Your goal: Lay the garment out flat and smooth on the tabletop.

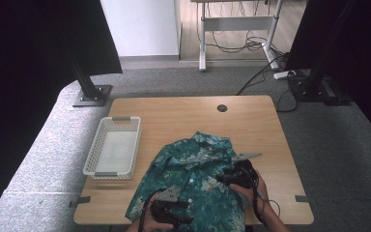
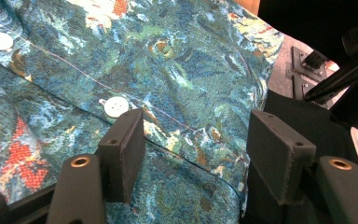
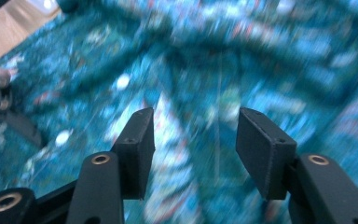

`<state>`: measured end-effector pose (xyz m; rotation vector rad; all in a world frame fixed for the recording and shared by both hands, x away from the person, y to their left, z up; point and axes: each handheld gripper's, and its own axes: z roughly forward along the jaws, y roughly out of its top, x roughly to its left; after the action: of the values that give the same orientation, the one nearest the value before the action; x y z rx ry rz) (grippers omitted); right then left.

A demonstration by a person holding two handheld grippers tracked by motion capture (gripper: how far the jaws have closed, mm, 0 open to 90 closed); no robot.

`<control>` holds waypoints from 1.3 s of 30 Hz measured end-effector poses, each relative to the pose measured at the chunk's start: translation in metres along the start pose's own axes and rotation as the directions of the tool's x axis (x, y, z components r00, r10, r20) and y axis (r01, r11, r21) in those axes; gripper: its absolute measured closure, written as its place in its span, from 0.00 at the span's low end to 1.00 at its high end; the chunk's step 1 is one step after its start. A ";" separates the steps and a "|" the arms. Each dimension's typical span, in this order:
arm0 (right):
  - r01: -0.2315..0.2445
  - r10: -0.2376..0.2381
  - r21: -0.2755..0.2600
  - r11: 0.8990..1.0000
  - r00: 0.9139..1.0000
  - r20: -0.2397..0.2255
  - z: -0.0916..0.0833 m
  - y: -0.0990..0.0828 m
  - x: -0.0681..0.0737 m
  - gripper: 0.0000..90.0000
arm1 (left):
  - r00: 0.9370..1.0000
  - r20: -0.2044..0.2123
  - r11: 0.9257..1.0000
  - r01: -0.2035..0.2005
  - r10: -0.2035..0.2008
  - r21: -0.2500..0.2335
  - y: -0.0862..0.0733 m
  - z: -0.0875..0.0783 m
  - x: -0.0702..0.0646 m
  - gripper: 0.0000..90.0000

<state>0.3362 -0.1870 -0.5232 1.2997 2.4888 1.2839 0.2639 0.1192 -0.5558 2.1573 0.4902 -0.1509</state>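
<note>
Shirt (image 1: pixel 193 179) on table (image 1: pixel 265 125); both claws agape over it.

Teal floral button-up shirt (image 1: pixel 195 179), white buttons, rumpled, spread on the table's near edge, hem overhanging

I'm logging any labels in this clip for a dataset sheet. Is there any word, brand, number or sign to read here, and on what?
No readable text in these pictures.
Patterned shirt: a painted swirl print and plain white buttons, no lettering.
White basket: no label on it.
Left gripper and right gripper: no markings on the black pads.
The right gripper view is blurred, so small print there could not be read.
</note>
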 end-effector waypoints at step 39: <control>-0.085 0.081 0.029 0.996 0.991 0.111 -0.016 -0.035 -0.024 0.39 | 0.989 -0.082 0.991 0.115 -0.120 -0.064 -0.017 -0.021 0.003 0.37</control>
<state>0.3226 -0.2240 -0.5441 1.4538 2.4159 1.1564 0.2588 0.1462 -0.5567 2.0839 0.6644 -0.1077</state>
